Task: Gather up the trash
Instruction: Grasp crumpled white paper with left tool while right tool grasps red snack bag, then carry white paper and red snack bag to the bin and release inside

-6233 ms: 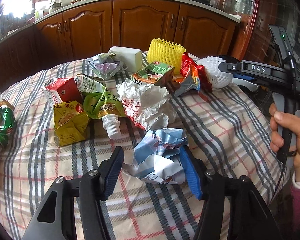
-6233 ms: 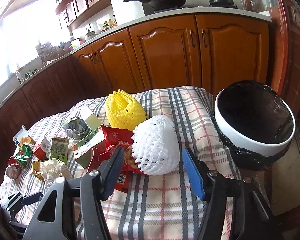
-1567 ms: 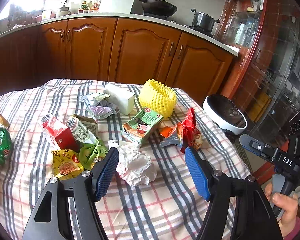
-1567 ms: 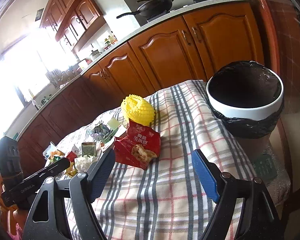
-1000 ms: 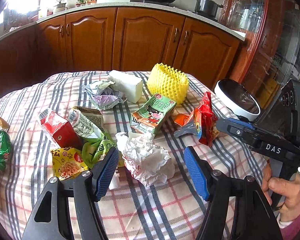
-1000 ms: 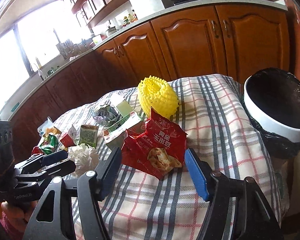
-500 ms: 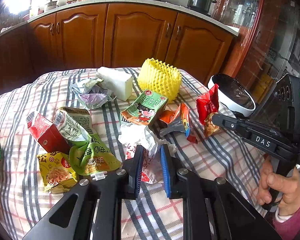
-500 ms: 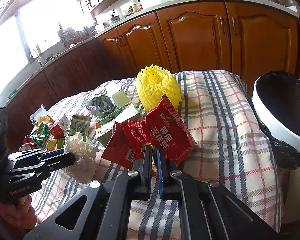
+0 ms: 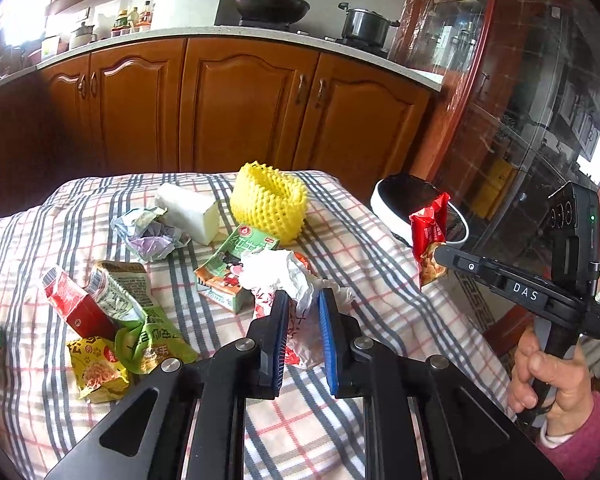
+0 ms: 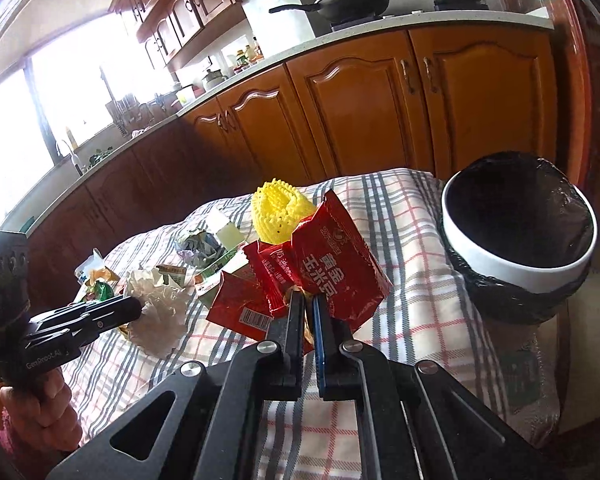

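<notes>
Left gripper (image 9: 303,322) clamps the paper wad (image 9: 284,276), right gripper (image 10: 305,316) pinches the red wrapper (image 10: 332,272): carry both over the bin (image 10: 516,268) rightward before letting go.

Both views are fisheye cameras riding on hand-held grippers, looking forward and downward along their own fingers, which fill the lower middle of each frame. The left wrist view sits close above the checked tablecloth (image 9: 360,240) and faces the wooden cabinets (image 9: 240,108) across the top. The right wrist view looks over the same cloth from the other side. Both show the yellow foam net (image 9: 268,200), the bin (image 10: 520,240), and each other's gripper.
</notes>
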